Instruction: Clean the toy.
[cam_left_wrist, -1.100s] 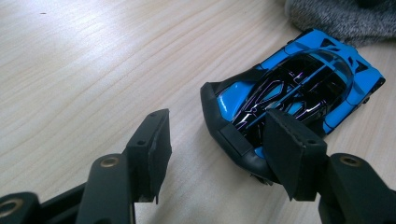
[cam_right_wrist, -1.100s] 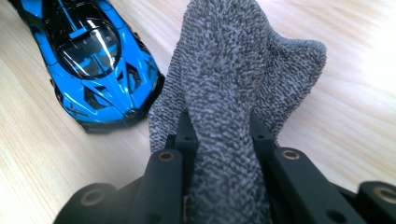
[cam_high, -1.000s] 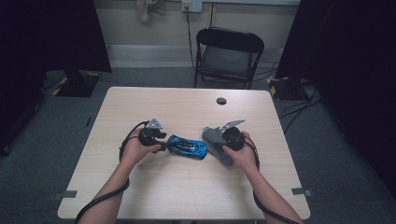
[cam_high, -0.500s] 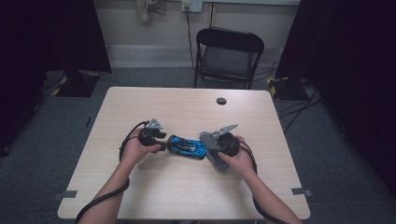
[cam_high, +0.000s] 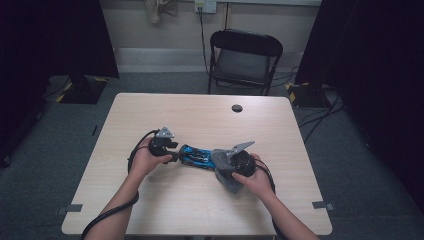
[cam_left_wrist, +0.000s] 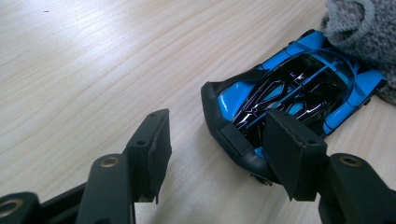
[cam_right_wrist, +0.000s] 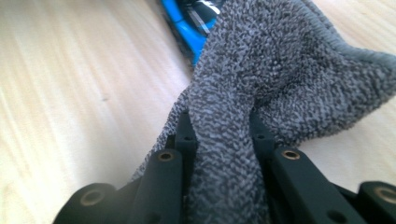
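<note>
- Here, the table (cam_high: 200, 115): pale wood-grain top, rectangular, with a small dark round cap (cam_high: 237, 108) set in it near the far edge. The grain runs long and even in my left gripper view.
- Toy car (cam_high: 196, 155): blue with a black cabin, lying on the table between my two hands, a little toward my side of the middle.
- My left gripper (cam_left_wrist: 212, 154): jaws spread wide. One pad (cam_left_wrist: 289, 156) overlaps the car's near end in the left gripper view; I cannot tell whether it touches. The other pad stands over bare wood, apart from the car.
- My right gripper (cam_right_wrist: 219, 140): jaws pinching a grey terry cloth (cam_right_wrist: 280, 70), which bunches up between them and spreads out ahead.
- In the right gripper view, the cloth lies over one end of the car, with blue bodywork showing past its far edge. In the left gripper view the cloth sits on the car's far end.
- In the high view my hands hold the grippers at either end of the car, with a black cable looping off the left one toward the table's near edge.
- Room: grey carpet floor (cam_high: 350, 165), a black folding chair (cam_high: 244, 60) beyond the far edge of the table, dark drapes on both sides, a pale wall with a socket and a cord hanging down behind the chair.
- Tape marks on the floor by the table's near corners.
</note>
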